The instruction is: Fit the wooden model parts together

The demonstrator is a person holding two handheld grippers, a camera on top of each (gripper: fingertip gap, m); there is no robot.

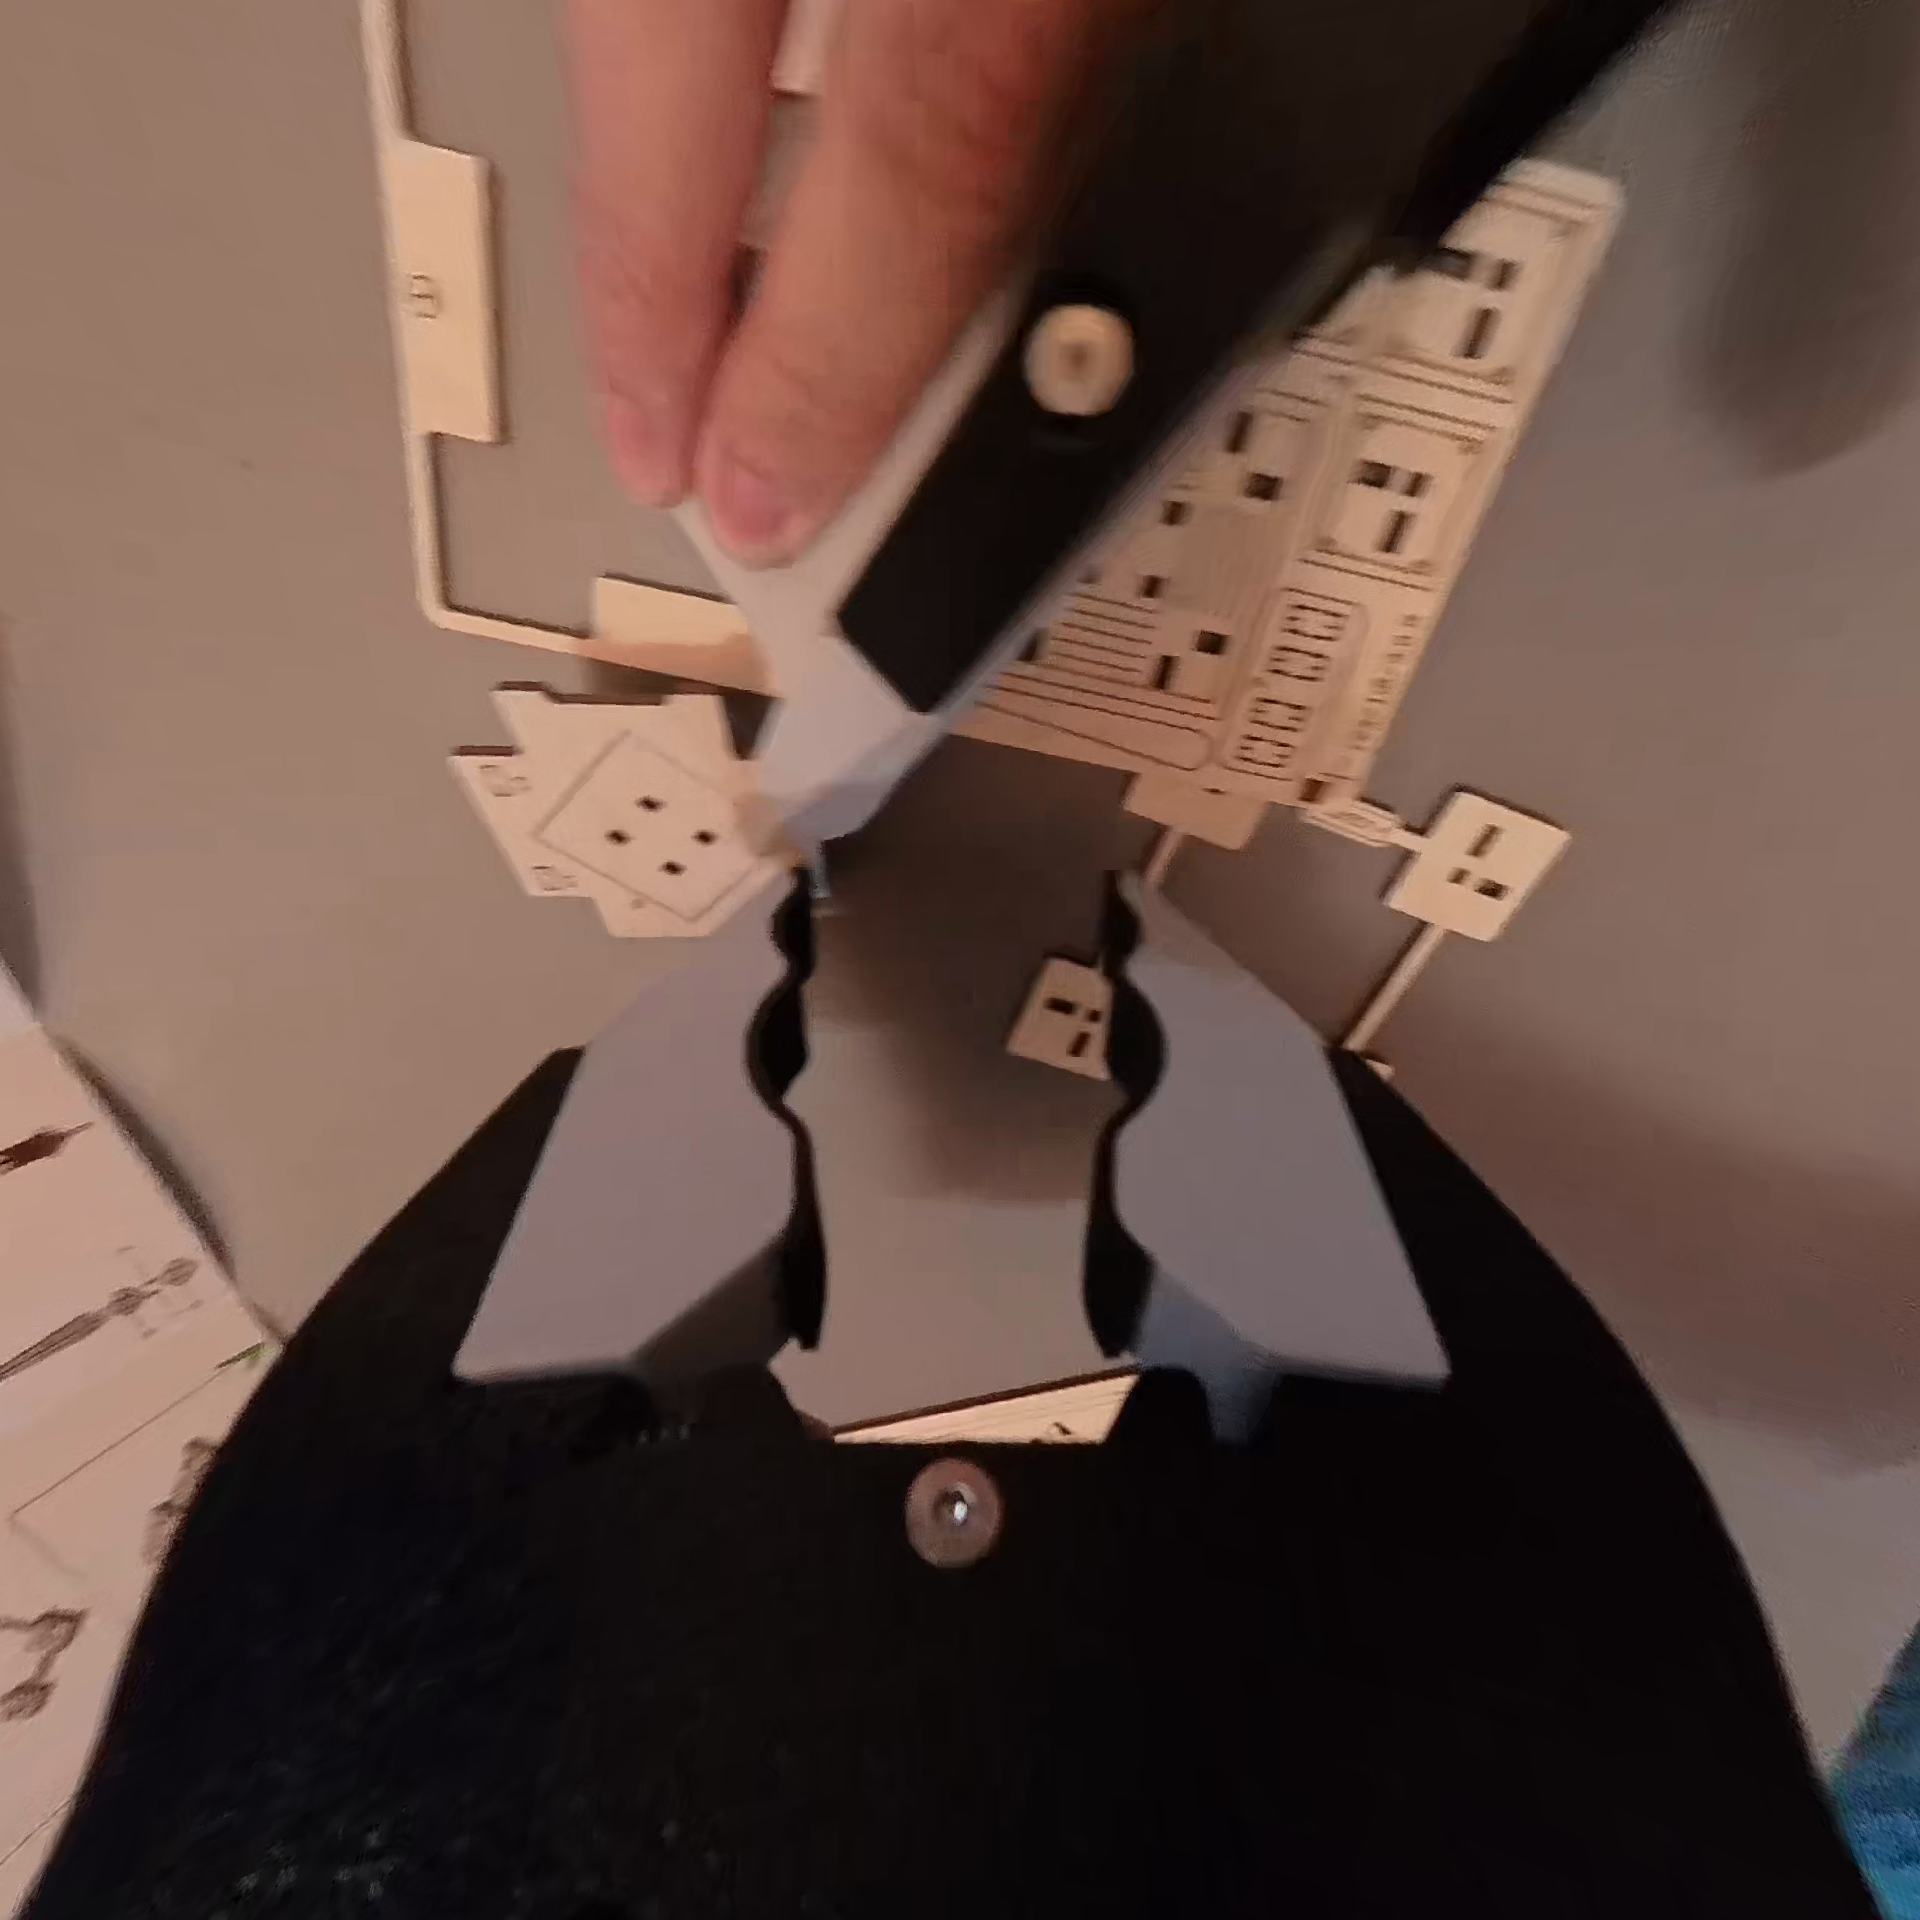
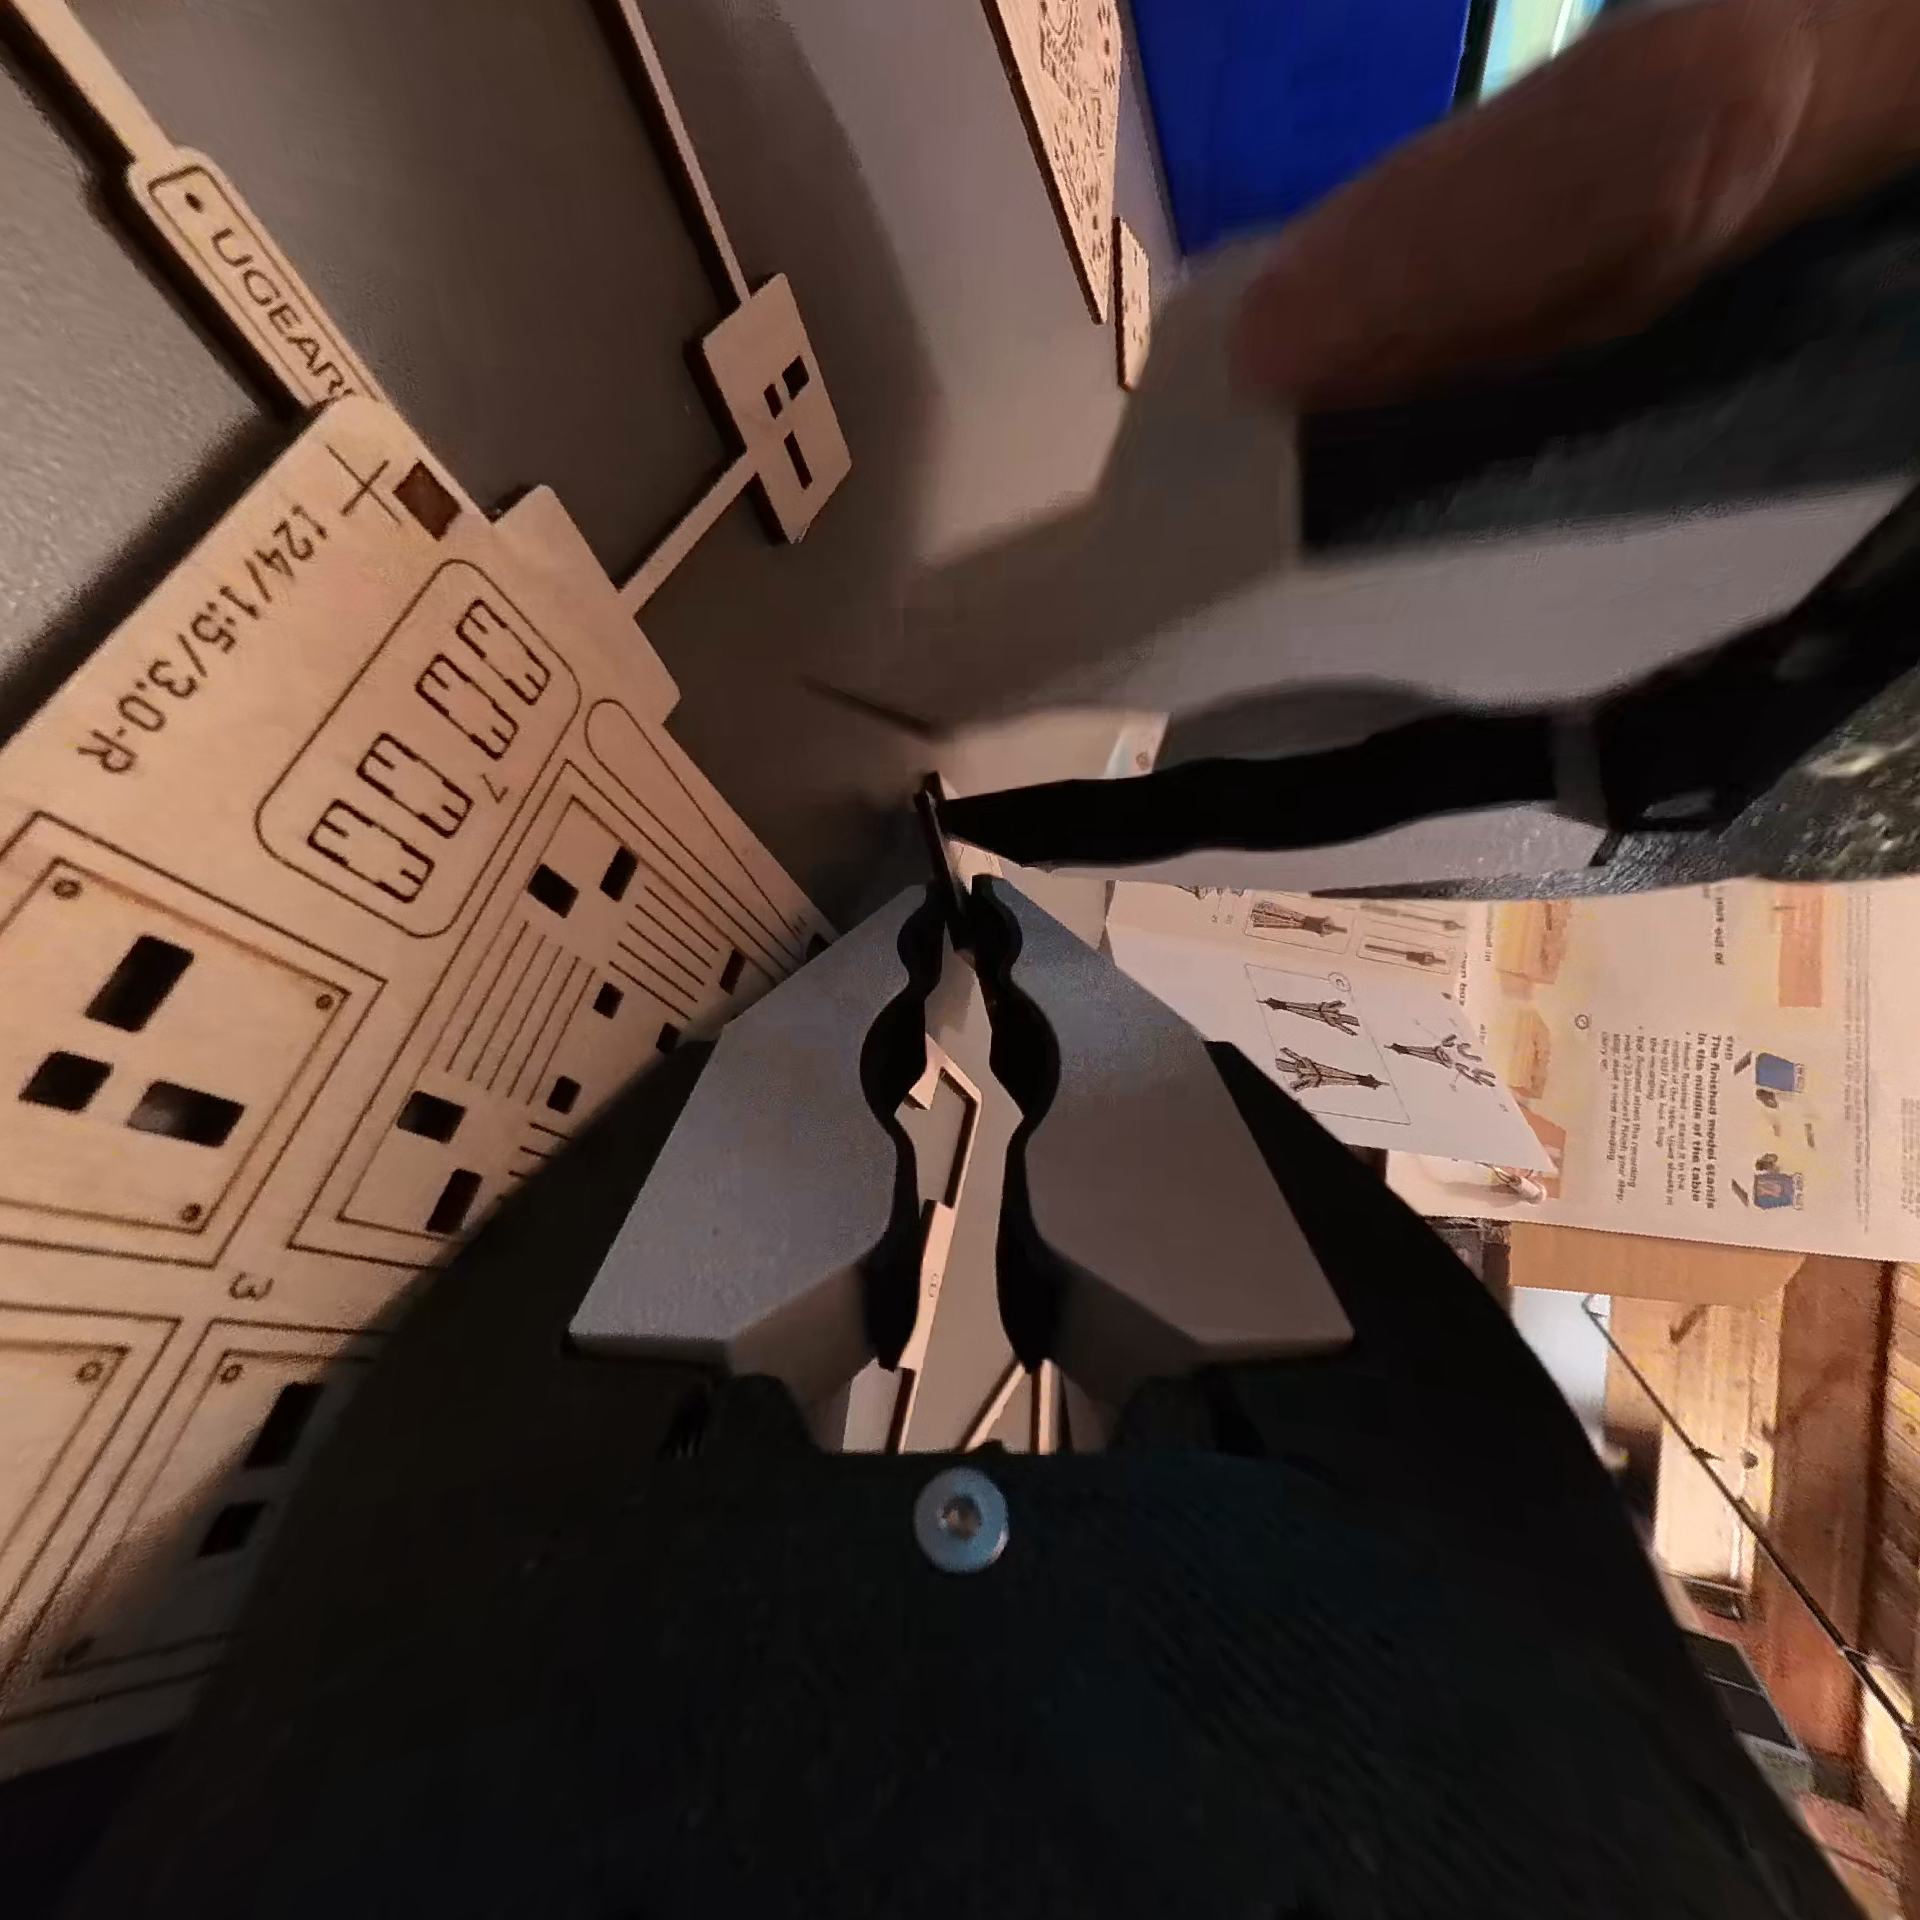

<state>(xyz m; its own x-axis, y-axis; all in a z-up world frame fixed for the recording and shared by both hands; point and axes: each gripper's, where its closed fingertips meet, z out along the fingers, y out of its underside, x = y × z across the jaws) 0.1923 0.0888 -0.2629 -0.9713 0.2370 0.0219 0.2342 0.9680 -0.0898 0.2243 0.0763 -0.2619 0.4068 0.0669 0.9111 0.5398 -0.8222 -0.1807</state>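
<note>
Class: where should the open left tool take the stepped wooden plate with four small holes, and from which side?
Probably its free left stepped edge, coming from the left. The plate is thin and faces the camera, and the right tool sits at its right corner, so the left tool should pinch across its faces, clear of the holes.

wooden sheet [image 1: 1299,582]: i see its upper left hidden behind the right gripper [image 1: 821,831].
hand [image 1: 748,260]: cut off by the top edge, blurred.
instruction paper [image 1: 94,1351]: cut by the left edge, drawings too smeared for me to read.
left gripper [image 2: 935,821]: blurred in the right wrist view; i can't judge its gap there.
</note>
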